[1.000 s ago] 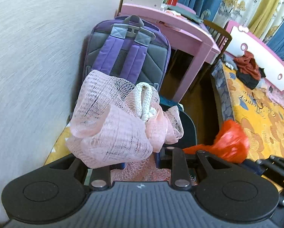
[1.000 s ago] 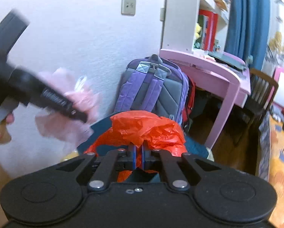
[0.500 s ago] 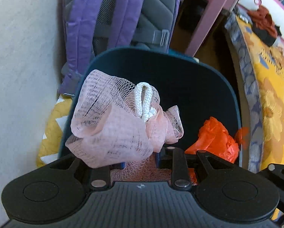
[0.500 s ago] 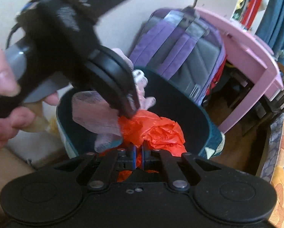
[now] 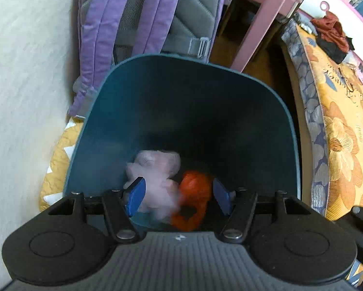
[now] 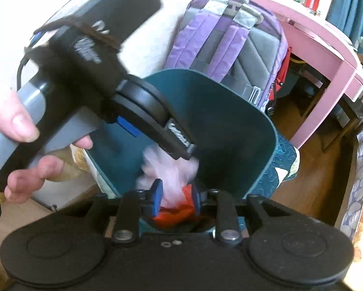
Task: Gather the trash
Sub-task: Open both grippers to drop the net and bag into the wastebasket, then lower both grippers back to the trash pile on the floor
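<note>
Half a second ago both grippers pinched their loads; now the left gripper (image 5: 179,195) has its fingers spread wide and the pink mesh bundle (image 5: 156,169) has dropped out, blurred, into the teal bin (image 5: 196,92). The orange plastic bag (image 5: 193,194) lies just right of it in the bin. The right gripper (image 6: 175,200) has parted its fingers too, with pink and orange showing between them. A hand (image 6: 19,131) holds the left gripper tilted down over the bin's left rim. A purple backpack (image 5: 147,12) stands beyond.
</note>
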`<action>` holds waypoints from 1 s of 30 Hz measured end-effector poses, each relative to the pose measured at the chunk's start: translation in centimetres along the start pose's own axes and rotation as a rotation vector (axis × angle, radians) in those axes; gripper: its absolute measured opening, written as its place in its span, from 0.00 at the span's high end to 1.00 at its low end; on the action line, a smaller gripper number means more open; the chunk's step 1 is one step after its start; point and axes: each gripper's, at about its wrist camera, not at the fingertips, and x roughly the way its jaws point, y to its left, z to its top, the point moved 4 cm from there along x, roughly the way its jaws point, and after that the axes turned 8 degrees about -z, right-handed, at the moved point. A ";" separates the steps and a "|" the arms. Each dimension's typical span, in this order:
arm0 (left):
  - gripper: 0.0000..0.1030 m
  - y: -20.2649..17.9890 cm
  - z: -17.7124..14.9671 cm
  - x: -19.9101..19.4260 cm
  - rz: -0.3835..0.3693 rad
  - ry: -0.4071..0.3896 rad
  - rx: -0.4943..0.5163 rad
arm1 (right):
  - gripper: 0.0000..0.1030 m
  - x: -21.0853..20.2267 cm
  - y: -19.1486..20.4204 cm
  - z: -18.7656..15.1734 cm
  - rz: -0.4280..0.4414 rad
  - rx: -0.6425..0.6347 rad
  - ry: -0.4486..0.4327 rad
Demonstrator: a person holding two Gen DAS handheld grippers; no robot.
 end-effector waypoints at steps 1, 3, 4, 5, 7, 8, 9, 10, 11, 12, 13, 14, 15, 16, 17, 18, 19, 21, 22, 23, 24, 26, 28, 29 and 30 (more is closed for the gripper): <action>0.41 -0.2 -0.3 -0.7 0.003 -0.012 0.007 | 0.71 -0.5 -0.3 0.0 0.006 0.016 -0.009; 0.41 -0.6 -0.8 -2.0 0.005 -0.037 0.026 | 0.70 -1.5 -0.9 -0.1 0.017 0.046 -0.030; 0.41 -0.9 -1.2 -2.7 0.011 -0.049 0.035 | 0.69 -2.0 -1.1 -0.2 0.020 0.056 -0.038; 0.41 -1.1 -1.5 -3.3 0.014 -0.059 0.040 | 0.68 -2.7 -1.3 -0.4 0.024 0.069 -0.048; 0.41 -1.6 -2.3 -4.7 0.006 -0.080 0.041 | 0.67 -3.9 -1.8 -0.8 0.033 0.090 -0.063; 0.40 -1.7 -2.7 -5.4 0.006 -0.090 0.042 | 0.66 -4.6 -1.9 -1.1 0.035 0.099 -0.070; 0.38 -2.0 -3.0 -6.1 0.006 -0.101 0.048 | 0.66 -5.3 -2.0 -1.4 0.037 0.108 -0.077; 0.38 -2.3 -3.4 -6.8 0.003 -0.113 0.056 | 0.66 -5.7 -2.2 -1.5 0.041 0.115 -0.082; 0.36 -2.7 -3.8 -7.6 0.000 -0.123 0.062 | 0.65 -6.4 -2.4 -1.8 0.045 0.122 -0.087; 0.35 -2.9 -4.3 -8.3 -0.003 -0.135 0.066 | 0.65 -7.0 -2.5 -2.1 0.044 0.130 -0.093; 0.35 -3.1 -4.6 -9.0 -0.005 -0.145 0.070 | 0.64 -7.4 -2.7 -2.2 0.046 0.137 -0.099; 0.35 -3.3 -4.9 -9.7 -0.005 -0.156 0.073 | 0.64 -8.0 -2.8 -2.4 0.052 0.145 -0.106; 0.35 -3.6 -5.4 -10.5 -0.004 -0.170 0.079 | 0.64 -8.6 -2.9 -2.7 0.054 0.154 -0.112; 0.35 -3.7 -5.8 -11.1 -0.004 -0.180 0.083 | 0.64 -9.2 -2.9 -2.9 0.056 0.163 -0.117; 0.34 -3.9 -6.1 -11.7 -0.003 -0.188 0.086 | 0.64 -9.9 -3.0 -3.3 0.060 0.173 -0.125; 0.34 -4.0 -6.6 -12.3 -0.002 -0.197 0.089 | 0.63 -10.5 -3.1 -3.6 0.065 0.184 -0.133; 0.34 -4.1 -7.1 -13.0 -0.003 -0.205 0.092 | 0.62 -11.0 -3.1 -3.9 0.068 0.193 -0.139; 0.31 -4.4 -8.1 -14.1 0.003 -0.220 0.102 | 0.61 -12.1 -3.3 -4.5 0.073 0.217 -0.154; 0.31 -4.5 -8.6 -14.6 0.013 -0.226 0.111 | 0.59 -12.7 -3.4 -4.8 0.078 0.230 -0.161; 0.31 -4.6 -9.1 -15.1 0.019 -0.236 0.121 | 0.57 -13.2 -3.5 -5.1 0.082 0.241 -0.168; 0.29 -4.7 -9.8 -15.6 0.023 -0.246 0.130 | 0.56 -13.7 -3.5 -5.5 0.081 0.250 -0.175; 0.25 -4.7 -11.2 -16.4 0.029 -0.259 0.139 | 0.52 -14.7 -3.6 -6.3 0.084 0.262 -0.190; 0.23 -4.6 -12.6 -17.0 0.025 -0.268 0.140 | 0.45 -15.6 -3.6 -7.4 0.085 0.274 -0.201; 0.23 -4.4 -13.5 -17.2 0.024 -0.270 0.137 | 0.40 -16.0 -3.6 -8.1 0.086 0.283 -0.203; 0.22 -4.3 -14.2 -17.3 0.025 -0.271 0.130 | 0.38 -16.4 -3.6 -8.8 0.088 0.293 -0.204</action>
